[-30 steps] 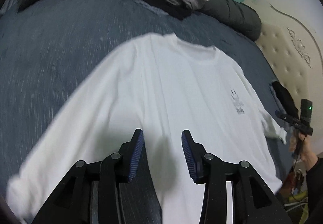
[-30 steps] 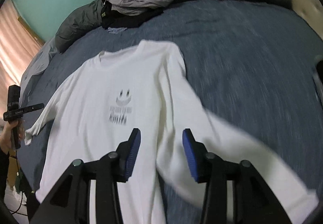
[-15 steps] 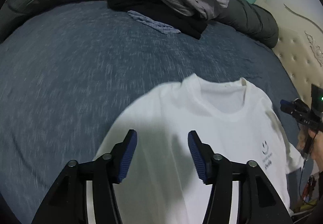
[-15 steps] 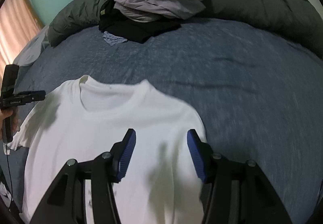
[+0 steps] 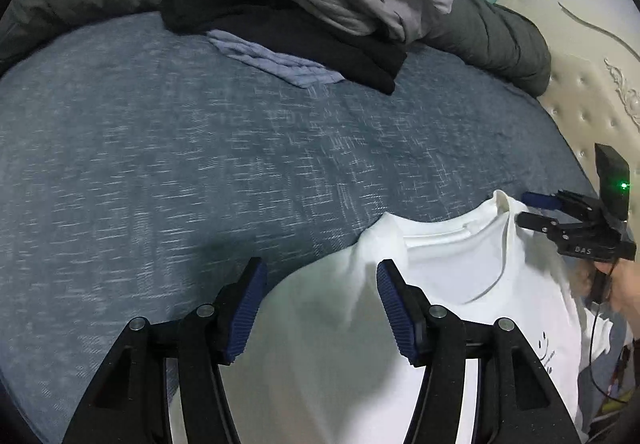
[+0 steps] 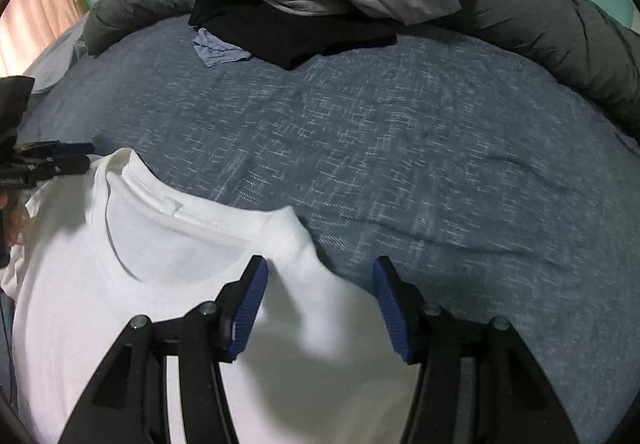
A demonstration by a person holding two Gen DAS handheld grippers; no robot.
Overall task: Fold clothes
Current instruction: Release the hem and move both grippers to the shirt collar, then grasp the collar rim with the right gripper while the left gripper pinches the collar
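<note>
A white T-shirt (image 5: 460,276) lies flat on the blue bedspread (image 5: 200,148), collar toward the far side, with a small smiley print near its right edge. My left gripper (image 5: 320,268) hangs open just above the shoulder left of the collar, the shoulder's edge showing between its blue pads. My right gripper (image 6: 320,264) is open too, straddling the other shoulder of the shirt (image 6: 160,244). Neither pinches cloth. Each view catches the other gripper by the collar's far end: the right gripper (image 5: 530,210) and the left gripper (image 6: 84,156).
A heap of grey, black and striped blue clothes (image 5: 312,4) sits at the back of the bed against a rolled dark grey duvet (image 6: 560,24). A cream tufted headboard (image 5: 592,96) borders the right side. A hand (image 5: 624,284) holds the right gripper.
Both grippers travelled from over the shirt's body up to its shoulders beside the collar and dropped closer to the cloth. Their jaws stand wider apart than before.
</note>
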